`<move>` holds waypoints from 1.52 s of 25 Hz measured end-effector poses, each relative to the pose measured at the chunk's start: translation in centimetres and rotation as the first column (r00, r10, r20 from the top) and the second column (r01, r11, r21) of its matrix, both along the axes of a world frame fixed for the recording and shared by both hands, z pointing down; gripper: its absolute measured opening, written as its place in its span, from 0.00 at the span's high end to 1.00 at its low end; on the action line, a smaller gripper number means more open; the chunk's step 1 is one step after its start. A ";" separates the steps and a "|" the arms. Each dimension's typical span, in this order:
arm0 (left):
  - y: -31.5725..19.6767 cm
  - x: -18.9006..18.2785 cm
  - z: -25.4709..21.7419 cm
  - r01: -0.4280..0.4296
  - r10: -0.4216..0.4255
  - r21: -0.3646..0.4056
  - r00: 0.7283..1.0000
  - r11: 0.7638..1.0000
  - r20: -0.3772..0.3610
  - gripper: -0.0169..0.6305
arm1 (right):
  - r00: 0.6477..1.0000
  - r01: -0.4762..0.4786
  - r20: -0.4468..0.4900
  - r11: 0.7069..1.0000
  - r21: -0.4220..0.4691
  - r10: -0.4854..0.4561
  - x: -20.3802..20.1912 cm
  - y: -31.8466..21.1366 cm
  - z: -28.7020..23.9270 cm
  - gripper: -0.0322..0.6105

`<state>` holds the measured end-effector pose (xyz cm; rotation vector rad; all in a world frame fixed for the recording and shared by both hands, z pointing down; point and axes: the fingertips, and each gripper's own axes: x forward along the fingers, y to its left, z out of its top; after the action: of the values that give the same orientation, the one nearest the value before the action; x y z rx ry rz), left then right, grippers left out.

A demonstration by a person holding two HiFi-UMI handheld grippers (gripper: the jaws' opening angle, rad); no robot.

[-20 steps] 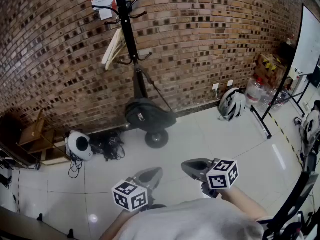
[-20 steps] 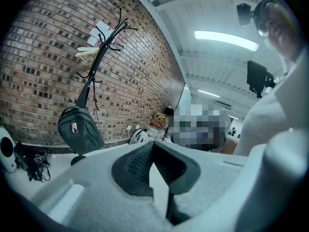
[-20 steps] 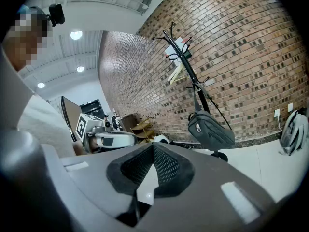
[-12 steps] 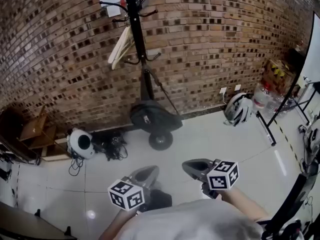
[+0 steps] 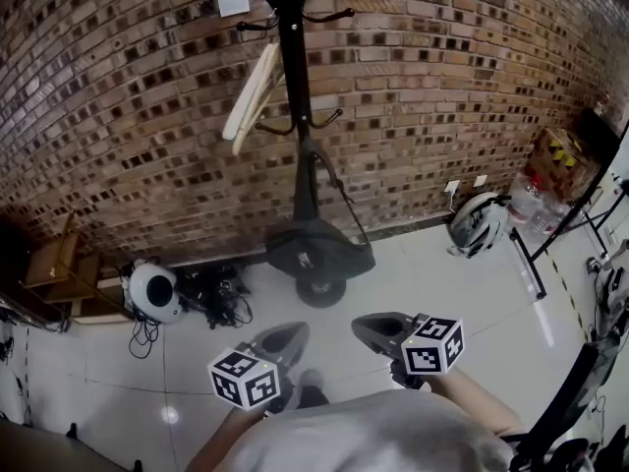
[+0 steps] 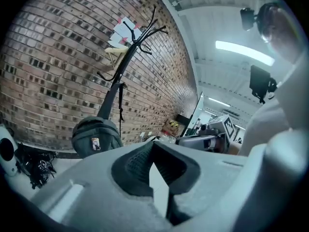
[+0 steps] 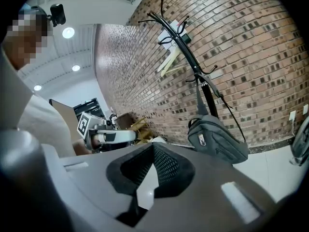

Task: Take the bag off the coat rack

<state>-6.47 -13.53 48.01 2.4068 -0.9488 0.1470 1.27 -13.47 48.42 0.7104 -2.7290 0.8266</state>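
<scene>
Grey bag point(image 5: 319, 251) hangs by its strap low on the coat rack point(image 5: 292, 87).
Rack and bag have drawn nearer than a moment ago. The left gripper point(image 5: 292, 334) and right gripper point(image 5: 371, 326) hover well short of the rack, jaws pressed together on nothing. The lift-off looks yet to come, I'd say.

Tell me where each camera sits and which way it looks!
Head view: on the person's head, facing down at the left gripper, the right gripper and a pale shirt, red brick wall beyond.
Left gripper view: on the left gripper, facing along its shut jaws toward the dark grey bag hanging on the black coat rack.
Right gripper view: on the right gripper, along its shut jaws toward that bag.
Shared: both gripper views see the bag, and each other's gripper.
</scene>
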 end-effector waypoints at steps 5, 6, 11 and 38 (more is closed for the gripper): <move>-8.2 -4.3 -0.9 -0.001 0.001 0.012 1.000 1.000 -0.019 0.98 | 0.999 -0.040 0.000 0.999 0.016 0.040 -3.5 -7.8 -1.0 0.95; -9.7 -5.0 -1.2 -0.002 0.002 0.016 1.000 1.000 -0.023 0.98 | 0.999 -0.039 -0.003 0.999 0.020 0.039 -4.2 -9.0 -1.2 0.95; -15.2 -7.4 -1.2 -0.026 0.027 0.020 0.999 0.999 -0.030 0.98 | 0.999 -0.042 -0.018 0.999 0.010 0.043 -7.1 -13.8 -0.6 0.95; -24.1 -11.6 1.0 -0.071 0.069 -0.034 0.996 0.997 -0.052 0.98 | 0.952 -0.256 -0.102 0.931 0.259 0.290 -7.7 -31.9 -2.7 0.50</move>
<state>-18.04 -37.63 49.01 2.3998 -0.8323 0.1268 -6.42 -45.40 45.71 1.1747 -2.6657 0.4710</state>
